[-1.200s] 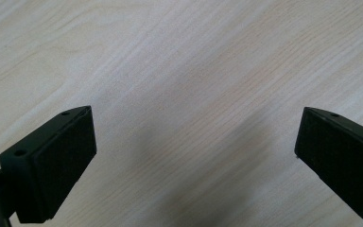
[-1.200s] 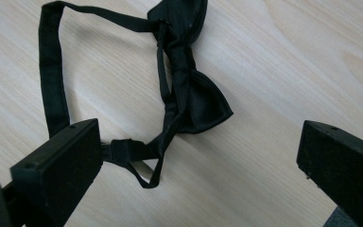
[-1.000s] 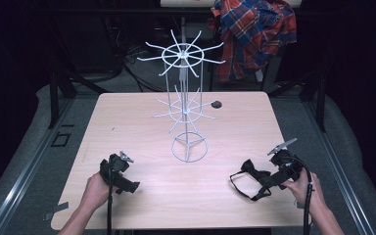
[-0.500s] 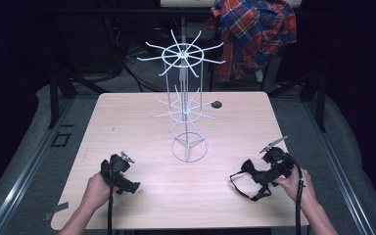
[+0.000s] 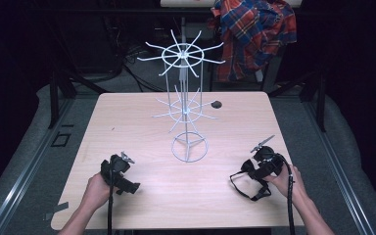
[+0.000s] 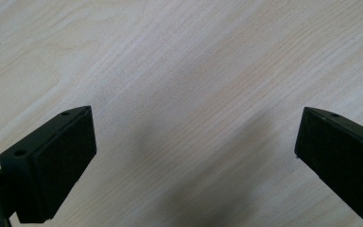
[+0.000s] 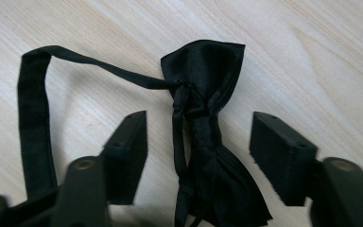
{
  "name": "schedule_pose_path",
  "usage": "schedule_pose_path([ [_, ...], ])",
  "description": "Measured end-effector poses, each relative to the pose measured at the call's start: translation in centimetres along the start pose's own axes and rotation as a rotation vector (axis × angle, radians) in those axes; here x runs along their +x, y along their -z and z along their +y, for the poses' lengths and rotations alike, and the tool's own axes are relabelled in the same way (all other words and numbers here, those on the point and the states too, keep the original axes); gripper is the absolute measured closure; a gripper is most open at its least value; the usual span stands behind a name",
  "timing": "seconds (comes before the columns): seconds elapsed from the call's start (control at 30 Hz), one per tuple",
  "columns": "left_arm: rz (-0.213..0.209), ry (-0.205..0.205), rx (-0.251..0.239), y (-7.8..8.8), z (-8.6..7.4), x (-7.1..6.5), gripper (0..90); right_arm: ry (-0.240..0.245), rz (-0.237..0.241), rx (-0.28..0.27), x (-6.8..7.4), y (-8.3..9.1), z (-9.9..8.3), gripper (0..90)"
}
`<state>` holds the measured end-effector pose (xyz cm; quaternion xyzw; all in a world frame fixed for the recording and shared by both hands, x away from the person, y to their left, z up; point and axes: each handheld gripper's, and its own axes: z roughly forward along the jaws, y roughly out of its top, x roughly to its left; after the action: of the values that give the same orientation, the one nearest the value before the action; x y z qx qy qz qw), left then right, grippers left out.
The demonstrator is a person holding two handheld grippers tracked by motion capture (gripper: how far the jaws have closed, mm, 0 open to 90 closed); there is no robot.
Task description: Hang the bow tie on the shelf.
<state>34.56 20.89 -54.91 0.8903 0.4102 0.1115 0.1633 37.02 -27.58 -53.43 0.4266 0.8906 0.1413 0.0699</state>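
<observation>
Now right gripper (image 7: 198, 130) jaws closing around black bow tie (image 7: 208, 142) on the table (image 5: 142, 122), pads not yet touching it, left gripper (image 6: 194, 142) spread wide over bare wood.

The wire rack (image 5: 186, 105) stands in the middle of the desk (image 5: 127, 122). The bow tie (image 5: 250, 180) lies at the front right, between the right gripper's (image 5: 247, 169) jaws. The left gripper (image 5: 127, 186) sits front left.

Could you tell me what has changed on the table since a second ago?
The right gripper has come down over the bow tie and its jaws have been closing around the knot, pads not yet touching. The left gripper, open over the bare table, and the wire stand stayed put.
</observation>
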Motion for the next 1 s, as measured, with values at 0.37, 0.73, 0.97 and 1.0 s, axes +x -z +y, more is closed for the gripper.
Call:
schedule_pose_path([
  [0.37,0.001,-0.006,0.007,0.0,0.0,-0.1,0.0,0.004,-0.044,0.034,0.3,-1.0,0.1,71.5],
  [0.73,0.000,-0.010,0.005,0.1,0.0,0.0,0.0,-0.027,-0.054,-0.010,0.5,-0.4,0.0,74.9],
  [0.97,-0.002,-0.008,0.001,0.0,0.0,-0.2,0.0,-0.026,-0.053,-0.090,1.1,1.6,0.6,74.8],
  [1.0,-0.002,-0.008,0.001,0.0,0.0,-0.2,0.0,-0.021,-0.054,-0.099,1.2,1.8,0.6,74.8],
])
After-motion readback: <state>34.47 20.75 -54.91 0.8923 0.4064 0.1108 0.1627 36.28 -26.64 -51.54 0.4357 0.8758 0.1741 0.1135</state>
